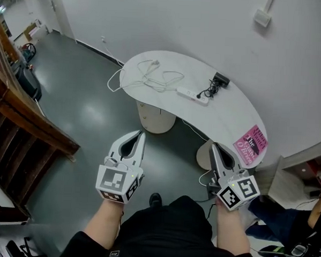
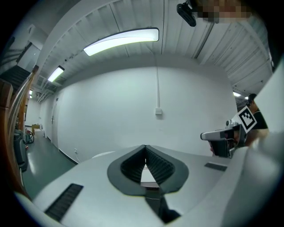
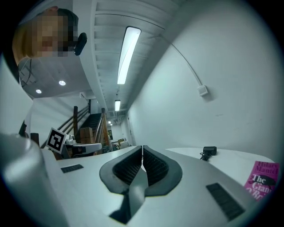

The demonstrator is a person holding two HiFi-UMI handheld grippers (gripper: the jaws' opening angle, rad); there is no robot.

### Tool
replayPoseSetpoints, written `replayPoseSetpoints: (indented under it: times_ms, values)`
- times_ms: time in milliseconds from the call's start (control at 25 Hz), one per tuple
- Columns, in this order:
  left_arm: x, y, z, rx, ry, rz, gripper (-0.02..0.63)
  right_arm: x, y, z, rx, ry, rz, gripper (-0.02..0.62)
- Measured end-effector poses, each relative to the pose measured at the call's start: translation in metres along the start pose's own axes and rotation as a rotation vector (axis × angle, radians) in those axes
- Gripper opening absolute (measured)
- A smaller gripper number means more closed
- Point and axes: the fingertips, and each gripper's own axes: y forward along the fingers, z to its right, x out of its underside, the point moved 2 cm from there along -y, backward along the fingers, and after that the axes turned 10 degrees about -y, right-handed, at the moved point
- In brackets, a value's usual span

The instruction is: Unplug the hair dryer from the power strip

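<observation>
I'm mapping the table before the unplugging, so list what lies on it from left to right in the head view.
From the left: loose white cable → white power strip → black hair dryer → pink book.

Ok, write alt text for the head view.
Seen from above, a person holds the left gripper and right gripper, both shut and empty, short of a curved white table bearing a white power strip, a black hair dryer, loose white cable and a pink book.
</observation>
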Motion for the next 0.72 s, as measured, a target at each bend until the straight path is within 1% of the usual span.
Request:
replayPoseSetpoints:
  times_ms: [160,360,560,720]
  values:
    - [0.004,0.024,-0.02,0.004,-0.009,-0.027,0.009,0.005,0.027,0.015,0.014,0.025,-0.013,0.035]
    - [0.005,0.057,-0.033,0.025,0.002,-0.036,0.009,0.015,0.063,0.037,0.02,0.039,-0.02,0.035]
    - [0.009,0.1,-0.046,0.032,0.001,-0.067,0.009,0.02,0.103,0.064,-0.001,0.042,-0.027,0.035]
    - [0.011,0.138,-0.053,0.037,0.004,-0.091,0.009,0.03,0.134,0.095,-0.009,0.066,-0.05,0.035]
